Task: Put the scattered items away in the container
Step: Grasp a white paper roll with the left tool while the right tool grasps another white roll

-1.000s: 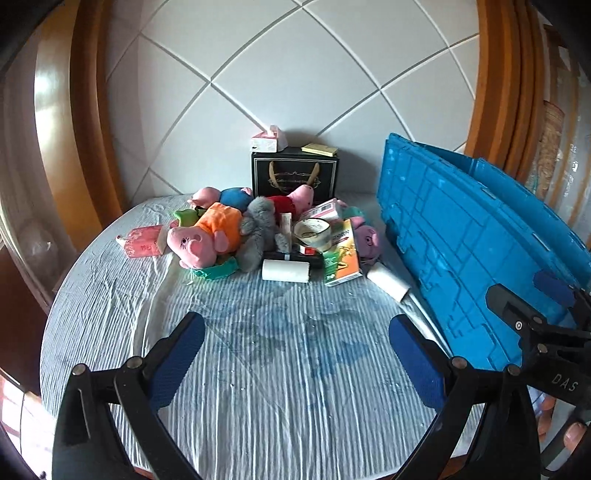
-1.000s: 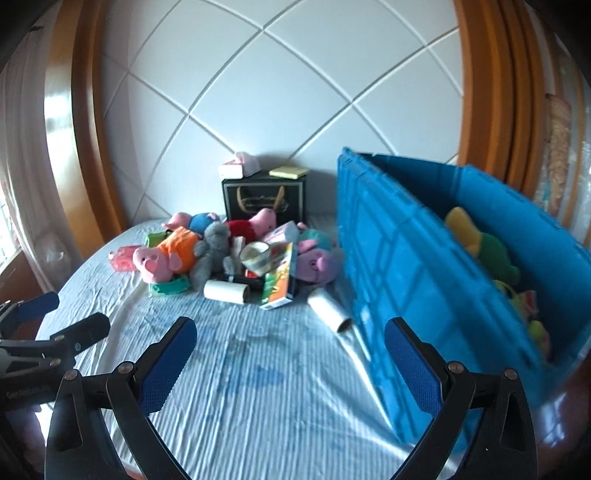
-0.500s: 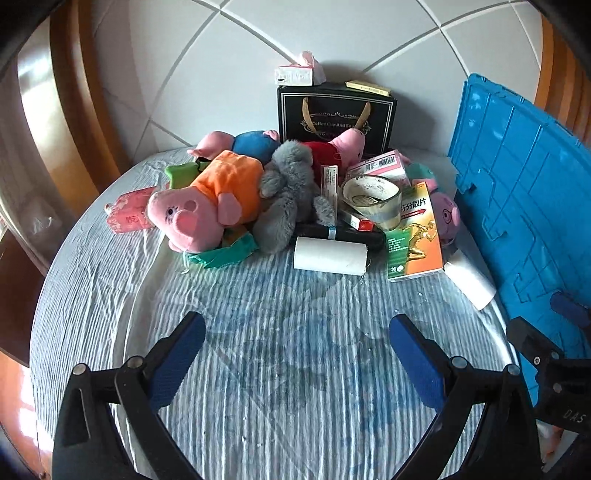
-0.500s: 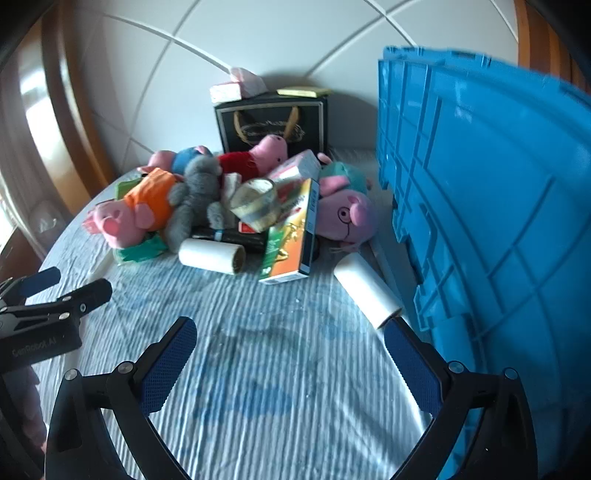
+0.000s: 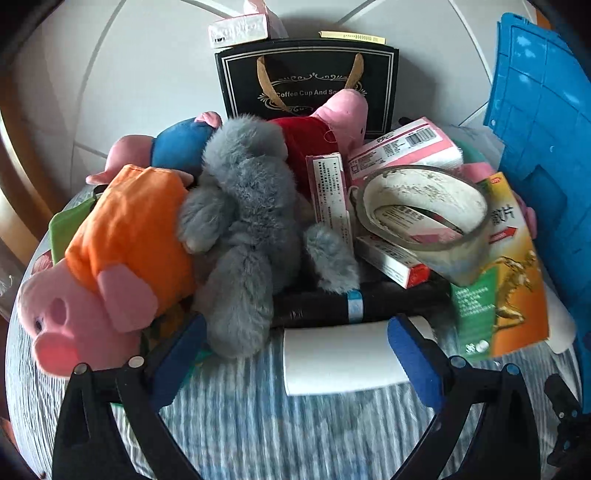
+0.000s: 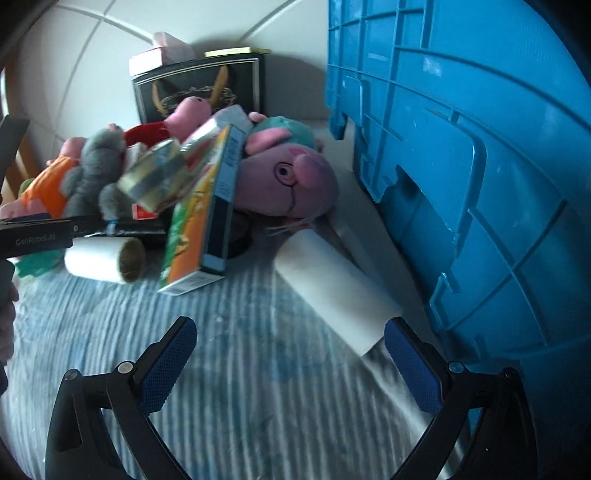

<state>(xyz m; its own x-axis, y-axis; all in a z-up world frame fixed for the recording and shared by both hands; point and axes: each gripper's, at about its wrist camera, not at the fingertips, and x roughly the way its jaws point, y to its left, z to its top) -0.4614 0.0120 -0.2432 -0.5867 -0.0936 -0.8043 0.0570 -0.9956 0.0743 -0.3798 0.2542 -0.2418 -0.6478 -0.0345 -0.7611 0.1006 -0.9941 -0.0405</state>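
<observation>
A pile lies on the striped cloth: an orange-shirted pig plush [image 5: 110, 251], a grey plush [image 5: 247, 221], a tape roll [image 5: 424, 218], a green-orange box [image 5: 502, 280], a black tube [image 5: 354, 299] and a white roll [image 5: 347, 358]. My left gripper [image 5: 291, 358] is open, its fingertips at the pile's front edge beside the white roll. My right gripper [image 6: 290, 363] is open and empty, close to a second white roll [image 6: 336, 291] that lies against the blue crate [image 6: 480, 155]. A pink pig plush [image 6: 288, 181] lies behind it.
A black gift bag [image 5: 306, 77] with a tissue pack [image 5: 240, 26] on top stands at the back against the tiled wall. The blue crate [image 5: 543, 147] stands at the right. The left gripper's body [image 6: 33, 236] shows at the right wrist view's left edge.
Both grippers have moved forward toward the pile. The left one now reaches the first white roll; the right one has closed in on the roll beside the crate. Both stay open.
</observation>
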